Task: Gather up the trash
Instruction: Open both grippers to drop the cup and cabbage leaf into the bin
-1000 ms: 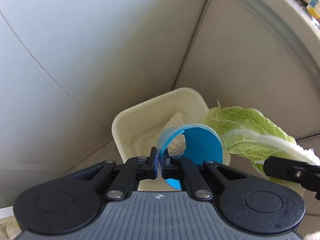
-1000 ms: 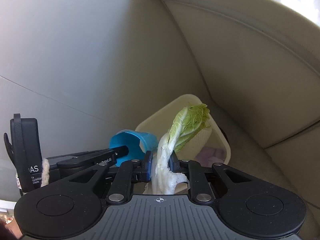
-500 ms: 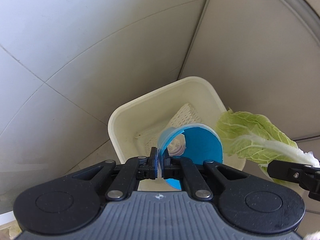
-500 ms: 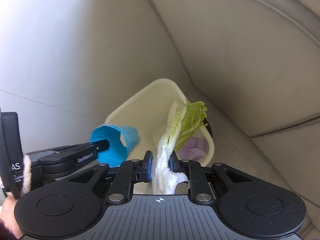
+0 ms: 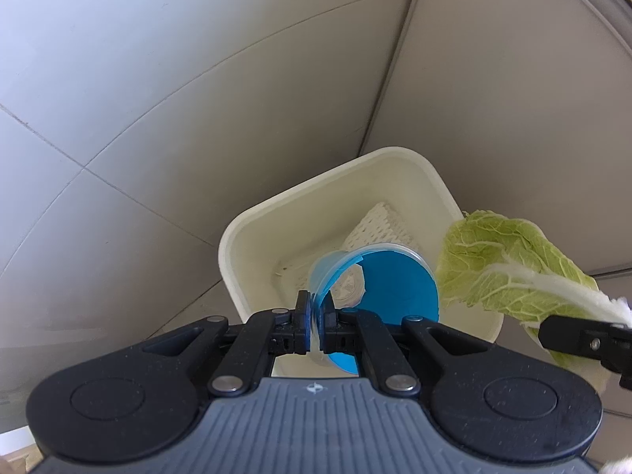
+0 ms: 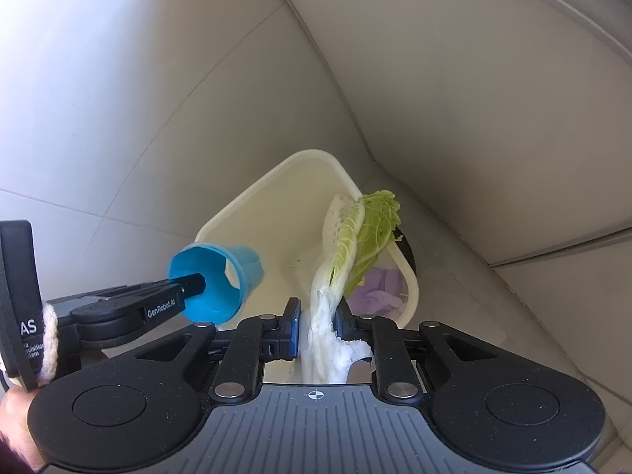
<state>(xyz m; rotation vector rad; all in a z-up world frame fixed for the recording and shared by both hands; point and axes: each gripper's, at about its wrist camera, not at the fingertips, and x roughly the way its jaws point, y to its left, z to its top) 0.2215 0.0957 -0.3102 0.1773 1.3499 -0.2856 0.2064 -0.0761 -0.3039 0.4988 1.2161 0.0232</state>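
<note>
Pinching the thin wall of a blue plastic cup (image 5: 389, 288), the left gripper (image 5: 315, 326) is closed on its rim, so the cup lies tipped on its side at lower centre of the left wrist view, mouth toward the camera, over the cream waste bin (image 5: 252, 221). That cup looks light, smooth and somewhat flexible; a rim pinch suits it, though a hard squeeze could buckle the wall and the slick plastic may slip. In the right wrist view the right gripper (image 6: 316, 326) is clamped on the white, torn stalk end of a cabbage leaf (image 6: 365, 245), whose crinkled green blade rises toward the centre of the frame above the bin's far side. Leaf tissue is soft, limp and probably moist, so the thick, ribbed stalk is the sound place to hold; the blade would likely tear. Inside the rounded rectangular bin lie a white foam mesh sleeve (image 5: 379, 223) and something pale purple (image 6: 381, 292), too blurred to name. Glossy pale floor tiles (image 5: 158, 98) surround the bin. Both items appear poised for release.
</note>
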